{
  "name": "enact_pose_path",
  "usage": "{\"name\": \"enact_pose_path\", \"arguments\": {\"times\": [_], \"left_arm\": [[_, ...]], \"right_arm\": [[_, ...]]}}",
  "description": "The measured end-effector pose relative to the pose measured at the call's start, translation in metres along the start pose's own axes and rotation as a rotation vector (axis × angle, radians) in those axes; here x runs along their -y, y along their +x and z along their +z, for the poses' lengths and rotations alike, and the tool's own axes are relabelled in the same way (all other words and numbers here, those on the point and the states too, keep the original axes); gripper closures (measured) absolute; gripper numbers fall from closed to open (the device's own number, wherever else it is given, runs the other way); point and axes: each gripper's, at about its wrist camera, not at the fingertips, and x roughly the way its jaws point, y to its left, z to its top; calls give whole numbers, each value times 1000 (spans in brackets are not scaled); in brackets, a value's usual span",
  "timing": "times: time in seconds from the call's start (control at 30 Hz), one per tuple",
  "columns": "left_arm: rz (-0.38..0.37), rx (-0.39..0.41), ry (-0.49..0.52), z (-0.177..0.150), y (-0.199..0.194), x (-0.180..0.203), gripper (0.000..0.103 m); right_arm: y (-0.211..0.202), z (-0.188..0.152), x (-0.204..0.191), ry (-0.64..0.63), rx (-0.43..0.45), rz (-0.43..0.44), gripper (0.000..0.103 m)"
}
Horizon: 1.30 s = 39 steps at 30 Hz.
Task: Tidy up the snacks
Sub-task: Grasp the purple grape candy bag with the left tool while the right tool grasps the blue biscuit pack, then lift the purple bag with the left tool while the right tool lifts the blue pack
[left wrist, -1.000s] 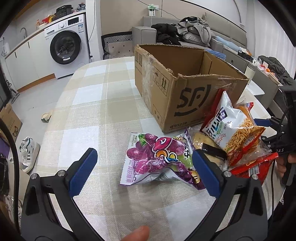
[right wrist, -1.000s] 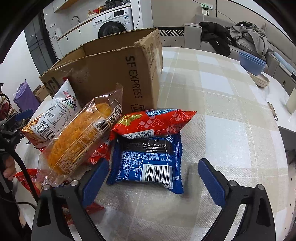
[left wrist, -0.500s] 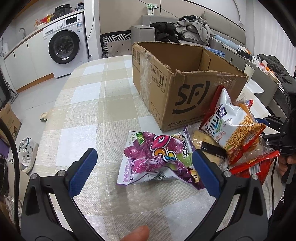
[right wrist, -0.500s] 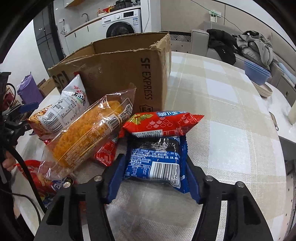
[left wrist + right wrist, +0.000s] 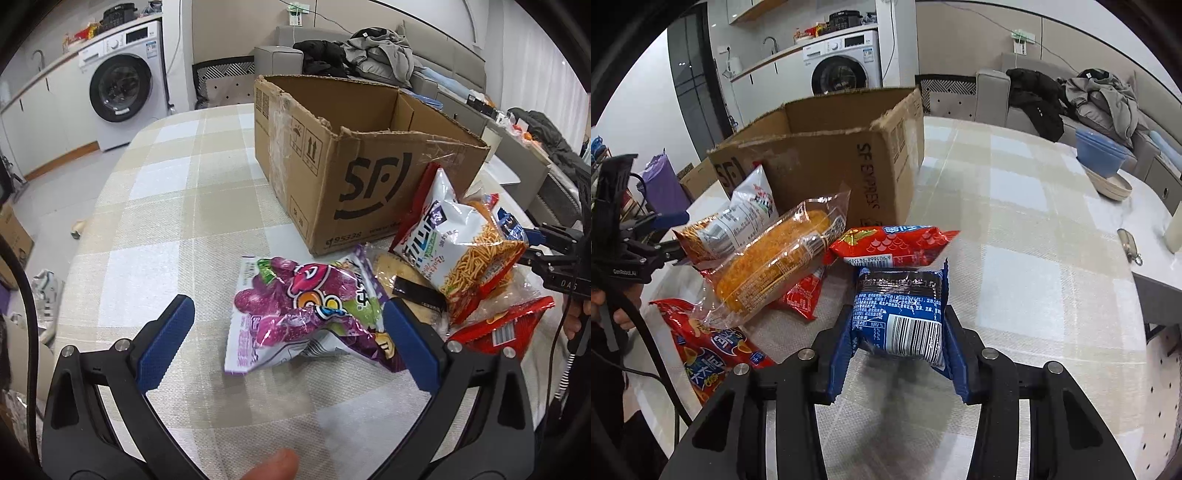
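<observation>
The blue snack packet (image 5: 901, 314) is a glossy pouch with a dark band across its top and a white barcode panel, crimped along its side seams. It sits between the blue pads (image 5: 840, 354) of the right gripper (image 5: 897, 363), which is clamped on its two sides, above the checked tabletop (image 5: 1034, 280) near its front edge. The left gripper (image 5: 288, 339) stands wide apart around a purple grape-print bag (image 5: 306, 310) lying just before the cardboard box (image 5: 354, 162).

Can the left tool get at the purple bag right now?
Probably yes. The left tool is open, the purple bag lies on the table between its fingers, and nothing sits on top. Its right edge crowds the snack pile, so that finger may nudge a neighbour.
</observation>
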Motion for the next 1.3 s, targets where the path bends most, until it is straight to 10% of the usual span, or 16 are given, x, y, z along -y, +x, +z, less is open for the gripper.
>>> {"name": "enact_pose_path", "arguments": {"times": [0.37,1.3], "left_arm": [[-175,-20,-96,2,1,-7,1],[-47,-63,-123,8,36,-4,1]], "right_arm": [[-29,-2,31,67,83,-8,57],[-25,4,21,48,100,13,57]]}}
